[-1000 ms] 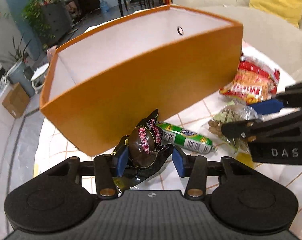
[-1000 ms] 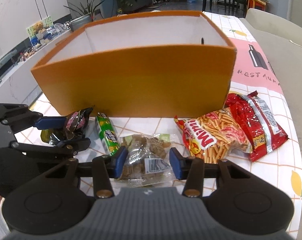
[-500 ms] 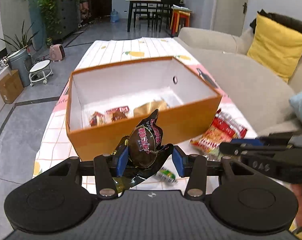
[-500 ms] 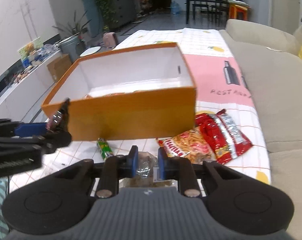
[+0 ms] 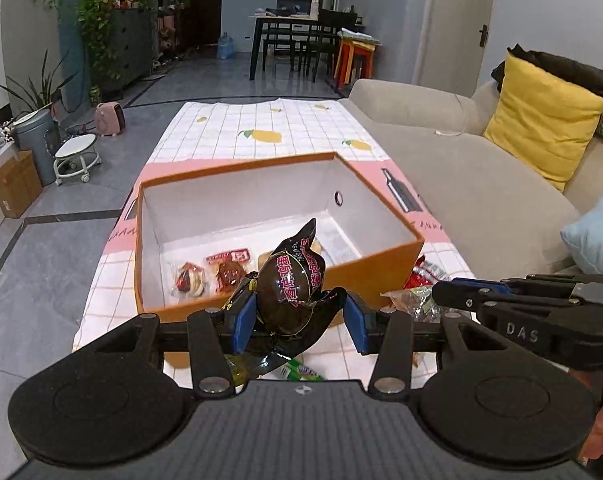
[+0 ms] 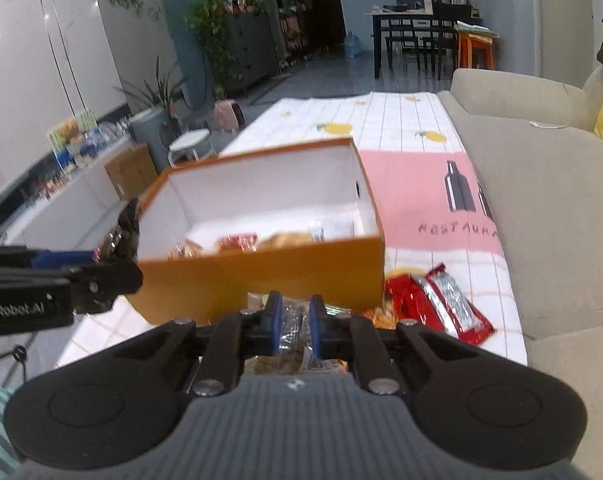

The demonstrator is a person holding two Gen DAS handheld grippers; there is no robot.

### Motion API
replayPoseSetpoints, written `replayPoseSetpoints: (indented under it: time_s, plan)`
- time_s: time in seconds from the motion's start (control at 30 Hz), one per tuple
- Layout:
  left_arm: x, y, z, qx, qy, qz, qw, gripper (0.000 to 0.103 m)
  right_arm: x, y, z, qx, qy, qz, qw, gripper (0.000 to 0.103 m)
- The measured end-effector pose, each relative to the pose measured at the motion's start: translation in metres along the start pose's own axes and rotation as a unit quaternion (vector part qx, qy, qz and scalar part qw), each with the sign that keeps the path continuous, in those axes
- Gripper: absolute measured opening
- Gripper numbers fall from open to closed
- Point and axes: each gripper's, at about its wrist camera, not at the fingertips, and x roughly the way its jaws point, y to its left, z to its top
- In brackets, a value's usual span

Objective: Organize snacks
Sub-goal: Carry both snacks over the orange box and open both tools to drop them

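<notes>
Now both loads aloft, just short of the orange box [image 5: 381, 268], near wall directly ahead. Left gripper [image 5: 299, 316] clamped on the dark egg-shaped snack [image 5: 289, 284], long axis upright, twisted wrapper tip pointing up and toward the box. Right gripper [image 6: 295, 328] pinched almost closed on the clear snack packet [image 6: 291, 334], hanging crumpled below the pads, axis unclear. Neither clearly nearer the box. Red packets [image 6: 437, 300] on the tablecloth [image 6: 421, 128], right of the box.
</notes>
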Motion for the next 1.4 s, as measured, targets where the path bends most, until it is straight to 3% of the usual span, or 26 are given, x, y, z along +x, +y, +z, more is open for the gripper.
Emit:
replayPoseSetpoints:
  time_s: [0.27,0.4,0.63,0.97,1.4]
  plan:
    - [0.010,0.006,0.023,0.000,-0.007,-0.010,0.9999,0.054,0.000,-0.022,0.030,0.041,-0.018,0.042,0.998,0.010]
    - [0.018,0.011,0.036,-0.004,-0.004,-0.016,0.9999,0.054,0.003,-0.018,0.052,0.026,-0.034,0.038,0.998,0.010]
    - [0.046,0.021,0.058,0.001,0.018,0.004,0.9998,0.054,0.027,-0.002,0.090,-0.012,-0.047,0.028,0.998,0.010]
    - [0.100,0.039,0.073,-0.019,0.082,0.005,0.9964,0.054,0.099,0.014,0.116,-0.083,0.000,-0.023,0.996,0.010]
    - [0.158,0.035,0.061,0.007,0.151,0.021,0.9882,0.054,0.163,0.016,0.097,-0.156,0.072,-0.075,0.982,0.010]
